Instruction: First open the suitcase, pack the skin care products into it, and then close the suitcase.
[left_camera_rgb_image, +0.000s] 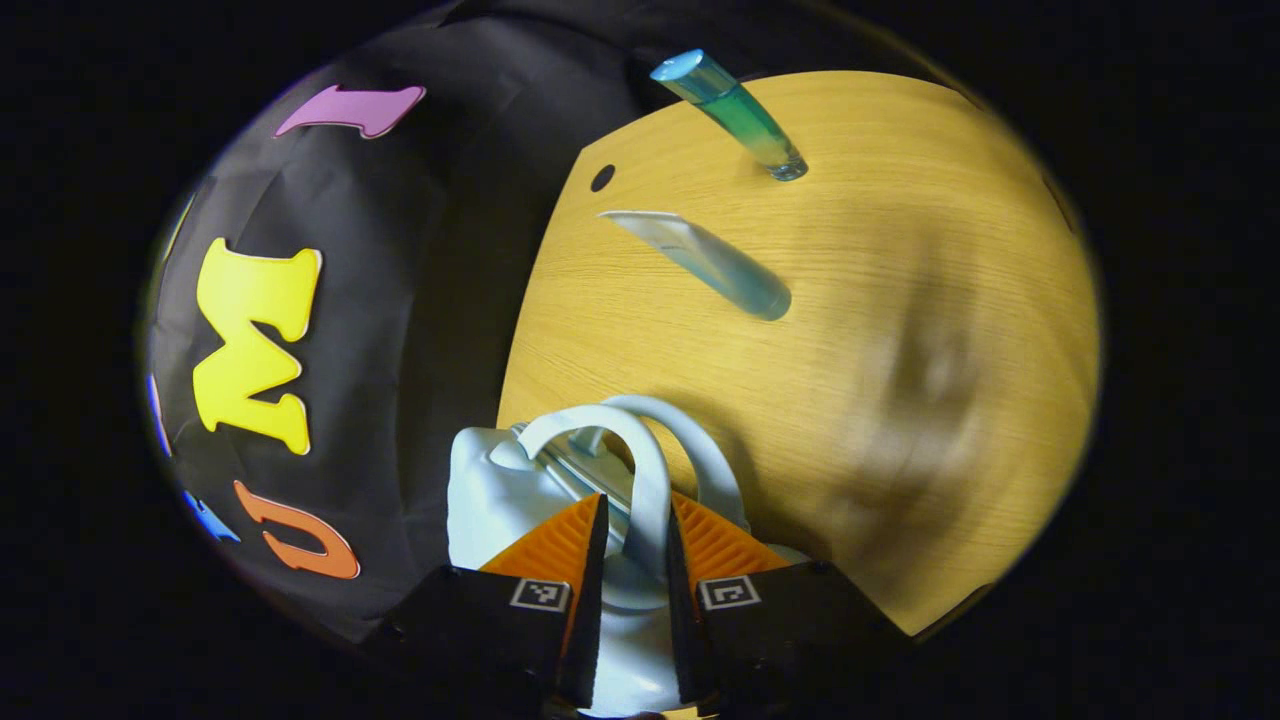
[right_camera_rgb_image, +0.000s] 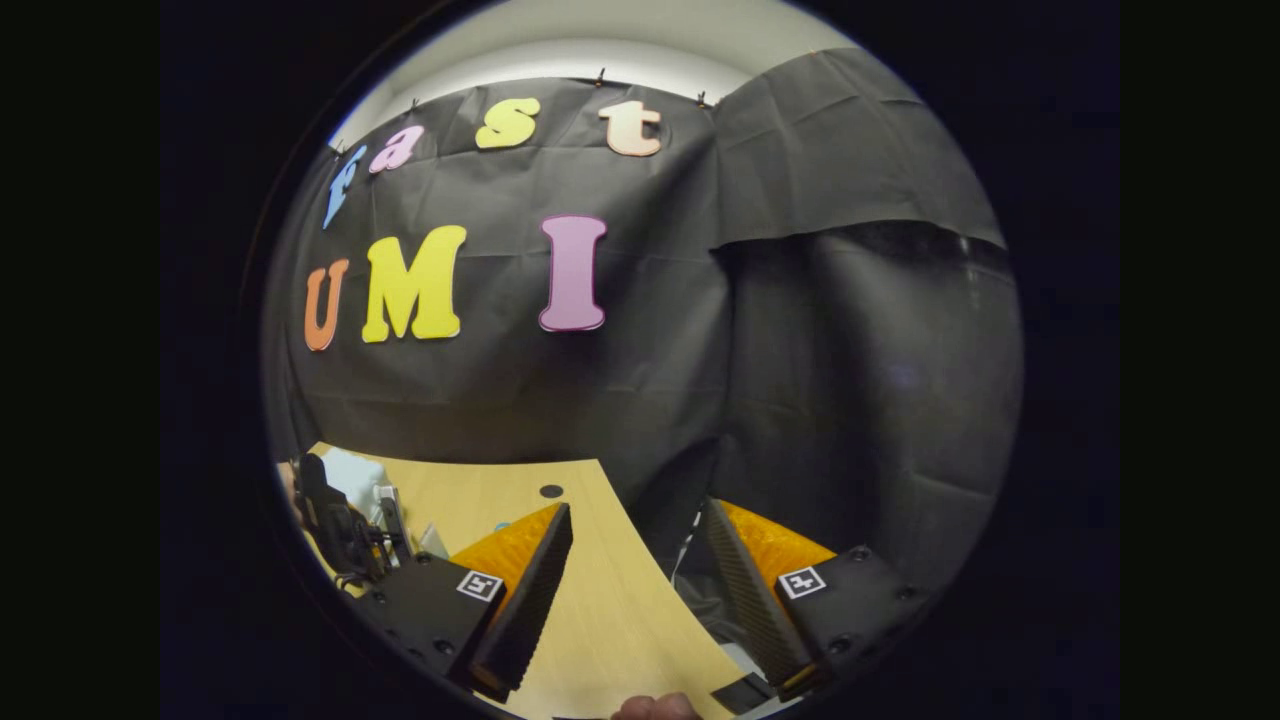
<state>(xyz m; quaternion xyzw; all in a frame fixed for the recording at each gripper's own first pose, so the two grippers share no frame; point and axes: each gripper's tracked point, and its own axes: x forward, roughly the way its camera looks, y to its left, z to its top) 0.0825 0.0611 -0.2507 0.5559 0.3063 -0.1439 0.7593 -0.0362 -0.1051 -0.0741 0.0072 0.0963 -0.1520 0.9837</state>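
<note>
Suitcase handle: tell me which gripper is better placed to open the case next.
Left. The left gripper already has its fingers closed on the suitcase handle; the right gripper hangs open, facing the booth wall.

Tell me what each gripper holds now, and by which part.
The left gripper holds the suitcase by its handle. The right gripper is open, holding nothing.

Wooden table (left_camera_rgb_image: 900, 300), light oak grain, rounded corner at upper left of its surface in the left gripper view, with a small dark hole (left_camera_rgb_image: 602, 178) near that corner. Directly on it: a blue-green bottle (left_camera_rgb_image: 735, 112) at the top of the frame, standing; a pale translucent tube (left_camera_rgb_image: 705, 262) just below it, centre; a pale blue suitcase (left_camera_rgb_image: 500, 490) at the lower centre, near the table's edge. In the right gripper view the tabletop runs along the lower left.
</note>
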